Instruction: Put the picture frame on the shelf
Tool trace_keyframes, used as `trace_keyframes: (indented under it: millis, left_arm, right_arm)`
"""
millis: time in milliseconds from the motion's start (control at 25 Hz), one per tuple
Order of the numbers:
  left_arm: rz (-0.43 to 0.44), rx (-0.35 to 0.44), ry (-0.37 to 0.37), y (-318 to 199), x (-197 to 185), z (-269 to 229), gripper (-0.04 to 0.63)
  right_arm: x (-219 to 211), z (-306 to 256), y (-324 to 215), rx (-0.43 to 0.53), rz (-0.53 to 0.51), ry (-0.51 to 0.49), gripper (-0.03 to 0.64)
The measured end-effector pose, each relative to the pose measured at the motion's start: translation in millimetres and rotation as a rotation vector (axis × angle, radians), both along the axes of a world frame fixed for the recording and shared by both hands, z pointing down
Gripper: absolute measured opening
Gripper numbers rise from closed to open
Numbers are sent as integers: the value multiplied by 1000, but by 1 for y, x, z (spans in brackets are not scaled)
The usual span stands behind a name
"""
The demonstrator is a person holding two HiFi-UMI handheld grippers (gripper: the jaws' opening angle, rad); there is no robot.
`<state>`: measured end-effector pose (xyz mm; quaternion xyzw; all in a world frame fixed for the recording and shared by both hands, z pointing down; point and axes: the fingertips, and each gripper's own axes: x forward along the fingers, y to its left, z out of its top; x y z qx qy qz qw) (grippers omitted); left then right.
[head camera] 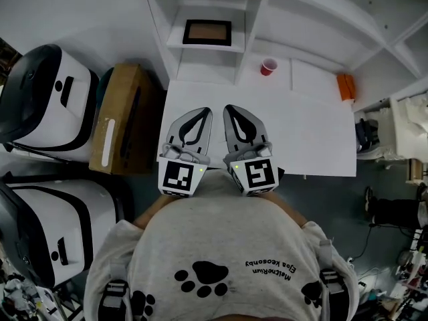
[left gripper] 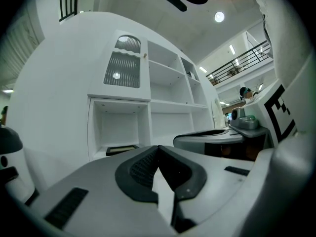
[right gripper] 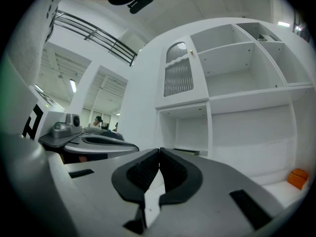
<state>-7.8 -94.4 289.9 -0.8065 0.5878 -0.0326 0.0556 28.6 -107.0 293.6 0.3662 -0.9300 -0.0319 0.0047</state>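
The picture frame point(head camera: 207, 32), black-edged with a brown centre, lies flat on a low shelf point(head camera: 175, 44) of the white shelving unit, seen far ahead in the head view. In the left gripper view the picture frame point(left gripper: 121, 149) shows as a dark slab in the lower left cubby. My left gripper point(head camera: 202, 112) and right gripper point(head camera: 231, 110) are side by side over the near part of the white table point(head camera: 314, 139), close to my body, well short of the shelf. Both are shut with nothing between the jaws. The left gripper point(left gripper: 158, 147) and right gripper point(right gripper: 159, 151) tips meet.
A red cup point(head camera: 268, 66) stands at the back of the table beside the shelf unit. An orange object point(head camera: 346, 86) sits at the table's right end. A brown cardboard box point(head camera: 124, 116) and white-and-black machines point(head camera: 50, 99) stand on the floor to the left.
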Motion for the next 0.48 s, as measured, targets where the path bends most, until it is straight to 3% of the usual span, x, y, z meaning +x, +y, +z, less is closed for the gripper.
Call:
trace_keyframes:
  millis: [280, 480]
  left_arm:
    - [23, 12, 18, -4, 5, 3, 20]
    - [36, -54, -49, -7, 1, 15, 20]
  right_arm:
    - [1, 3, -1, -5, 2, 3, 34]
    - [-4, 5, -4, 16, -10, 18, 34]
